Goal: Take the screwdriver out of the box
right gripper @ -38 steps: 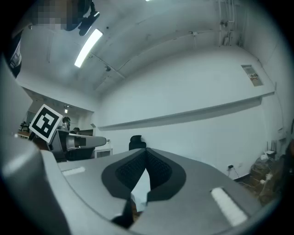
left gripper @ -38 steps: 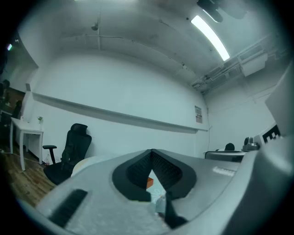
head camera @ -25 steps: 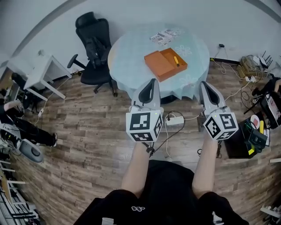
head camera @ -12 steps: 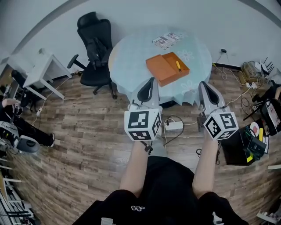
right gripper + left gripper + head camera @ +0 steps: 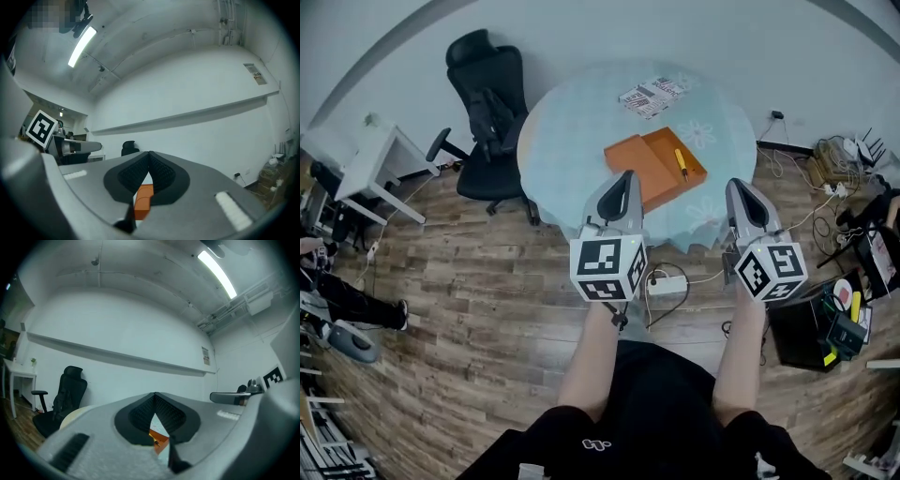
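Screwdriver (image 5: pixel 680 162) in orange box (image 5: pixel 636 174) on round table (image 5: pixel 572 122).

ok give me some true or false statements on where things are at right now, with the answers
1. The screwdriver lies inside the orange box. True.
2. The right tool grips the screwdriver. False: its jaws are shut on nothing, short of the table.
3. The box sits on the round table. True.
4. The black chair stands at the table's right in the head view. False: it is at the left.
5. The left tool is wide open. False: it is shut and empty.
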Demonstrator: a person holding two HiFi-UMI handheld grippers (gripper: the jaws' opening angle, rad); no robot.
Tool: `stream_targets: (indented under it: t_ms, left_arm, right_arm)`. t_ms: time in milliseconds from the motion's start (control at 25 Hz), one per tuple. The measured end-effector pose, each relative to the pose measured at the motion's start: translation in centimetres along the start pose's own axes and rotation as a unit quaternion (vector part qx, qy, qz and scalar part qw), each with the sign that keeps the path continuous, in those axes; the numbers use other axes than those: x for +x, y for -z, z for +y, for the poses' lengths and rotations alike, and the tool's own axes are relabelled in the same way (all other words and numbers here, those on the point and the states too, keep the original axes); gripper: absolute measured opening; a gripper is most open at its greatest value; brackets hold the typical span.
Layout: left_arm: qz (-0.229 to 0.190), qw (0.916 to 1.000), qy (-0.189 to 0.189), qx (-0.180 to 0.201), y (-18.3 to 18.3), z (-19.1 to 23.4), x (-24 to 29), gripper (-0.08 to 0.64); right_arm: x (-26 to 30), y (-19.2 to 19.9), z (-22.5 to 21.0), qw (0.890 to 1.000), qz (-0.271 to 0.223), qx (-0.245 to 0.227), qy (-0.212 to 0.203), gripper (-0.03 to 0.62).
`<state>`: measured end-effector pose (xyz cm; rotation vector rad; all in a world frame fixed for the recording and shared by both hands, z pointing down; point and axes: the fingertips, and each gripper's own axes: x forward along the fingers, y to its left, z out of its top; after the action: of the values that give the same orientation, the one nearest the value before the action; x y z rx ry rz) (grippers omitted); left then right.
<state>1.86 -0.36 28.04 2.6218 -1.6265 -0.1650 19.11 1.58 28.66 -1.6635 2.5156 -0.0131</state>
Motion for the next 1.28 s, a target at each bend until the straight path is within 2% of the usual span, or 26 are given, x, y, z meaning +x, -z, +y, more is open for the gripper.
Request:
stream_targets:
  t_ms: [280, 400, 560, 720, 880, 1000, 1120, 1280]
  left_arm:
    - [0.033, 0.9994, 0.007, -0.011, 1.7, 5.9, 10.1, 0.003]
    - [0.059, 0.9981, 0.012, -0.012, 3.6, 8.6, 14.8, 0.003]
    - [0.099, 0.9945, 0.024, -0.024, 6.9, 11.6, 20.3, 0.003]
    - [0.121, 0.9909, 0.040, -0.043, 9.5, 13.6, 25.0, 0.003]
    - [0.137, 0.9875, 0.052, -0.059, 11.3, 14.9, 28.2, 0.003]
    - [0.157, 0.9826, 0.071, -0.070, 13.0, 14.4, 29.1, 0.003]
    - [0.159, 0.9808, 0.084, -0.075, 13.5, 14.1, 30.0, 0.003]
    - [0.166, 0.9788, 0.084, -0.086, 14.3, 14.7, 30.6, 0.005]
  right_arm:
    - [10.5, 1.2, -3.1, 1.000, 0.007, 0.005, 0.011, 0.012]
    - [15.5, 2.3, -4.8, 1.000, 0.006, 0.012, 0.023, 0.012]
    - [20.8, 5.0, -7.1, 0.998, 0.033, 0.017, 0.044, 0.012]
    - [24.8, 6.8, -9.6, 0.996, 0.062, 0.012, 0.069, 0.012]
    - [27.5, 8.2, -10.0, 0.993, 0.086, 0.006, 0.077, 0.012]
    - [27.6, 9.6, -10.5, 0.990, 0.108, 0.008, 0.089, 0.012]
    - [27.6, 10.4, -11.5, 0.987, 0.124, 0.011, 0.100, 0.012]
    - [28.4, 12.4, -11.4, 0.982, 0.171, 0.012, 0.079, 0.012]
